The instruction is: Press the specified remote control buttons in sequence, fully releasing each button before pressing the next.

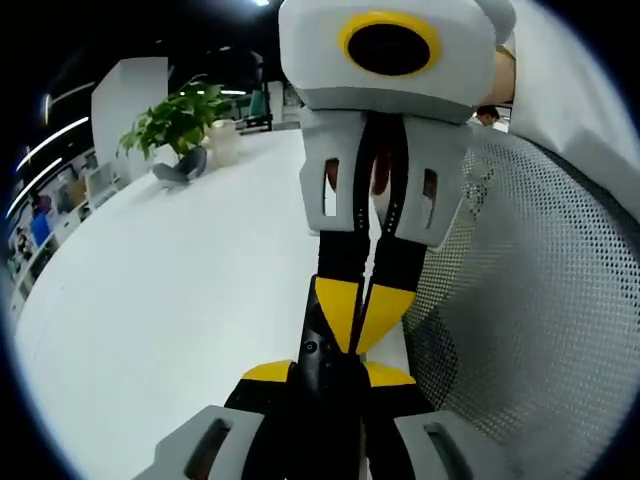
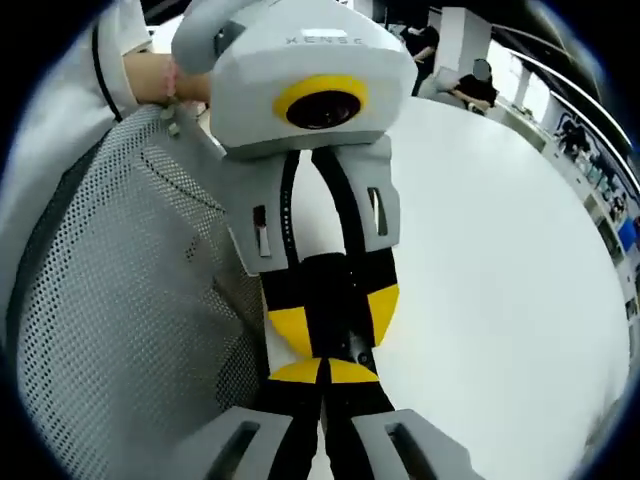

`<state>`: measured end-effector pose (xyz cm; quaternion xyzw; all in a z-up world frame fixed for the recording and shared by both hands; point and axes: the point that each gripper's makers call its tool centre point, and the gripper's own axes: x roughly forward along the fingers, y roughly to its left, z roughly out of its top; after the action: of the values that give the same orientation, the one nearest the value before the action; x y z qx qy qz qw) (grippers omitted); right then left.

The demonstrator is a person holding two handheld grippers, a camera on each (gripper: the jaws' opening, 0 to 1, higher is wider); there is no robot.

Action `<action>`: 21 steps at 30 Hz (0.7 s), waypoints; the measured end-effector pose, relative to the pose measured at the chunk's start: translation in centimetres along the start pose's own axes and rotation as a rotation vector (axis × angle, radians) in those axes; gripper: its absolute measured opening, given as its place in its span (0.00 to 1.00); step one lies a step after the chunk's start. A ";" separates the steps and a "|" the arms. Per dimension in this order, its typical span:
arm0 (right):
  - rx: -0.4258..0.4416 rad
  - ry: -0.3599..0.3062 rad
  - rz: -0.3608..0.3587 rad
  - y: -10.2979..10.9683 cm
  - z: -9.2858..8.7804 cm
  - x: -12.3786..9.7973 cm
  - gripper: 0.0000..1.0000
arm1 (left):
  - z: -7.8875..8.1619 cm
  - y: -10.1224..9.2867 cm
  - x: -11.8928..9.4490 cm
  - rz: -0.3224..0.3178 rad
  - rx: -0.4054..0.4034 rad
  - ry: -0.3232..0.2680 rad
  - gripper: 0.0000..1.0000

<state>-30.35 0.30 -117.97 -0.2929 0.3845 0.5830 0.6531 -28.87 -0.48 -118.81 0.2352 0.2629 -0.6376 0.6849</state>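
The left tongs (image 1: 330, 375) grip a dark remote control (image 1: 322, 352) by its near end, jaws closed on its sides. The right tongs (image 1: 358, 305) come from the far side with jaws together and yellow tips touching the remote's face, apparently pressing a button. In the right gripper view they show as (image 2: 325, 375), facing the left tongs (image 2: 325, 325). Which button, and how many remain, I cannot tell. A potted plant (image 1: 180, 125) stands far left on the white bench (image 1: 160, 290).
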 end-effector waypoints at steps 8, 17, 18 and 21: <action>-0.001 0.000 -0.045 -1.1 0.3 0.1 0.00 | 0.0 0.0 0.0 0.000 -0.002 -0.002 0.25; -0.067 0.078 -0.082 -1.0 0.2 0.4 0.00 | 0.0 0.0 0.0 0.004 -0.007 -0.003 0.25; -0.049 0.083 -0.077 -1.1 0.2 0.4 0.00 | 0.0 0.0 0.0 0.004 -0.008 -0.004 0.25; 0.047 0.052 -0.057 -1.2 0.2 0.3 0.00 | 0.0 0.0 0.0 0.002 -0.005 -0.006 0.25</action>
<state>-29.12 0.42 -118.17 -0.3034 0.4064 0.5472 0.6659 -28.89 -0.49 -118.80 0.2316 0.2621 -0.6368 0.6871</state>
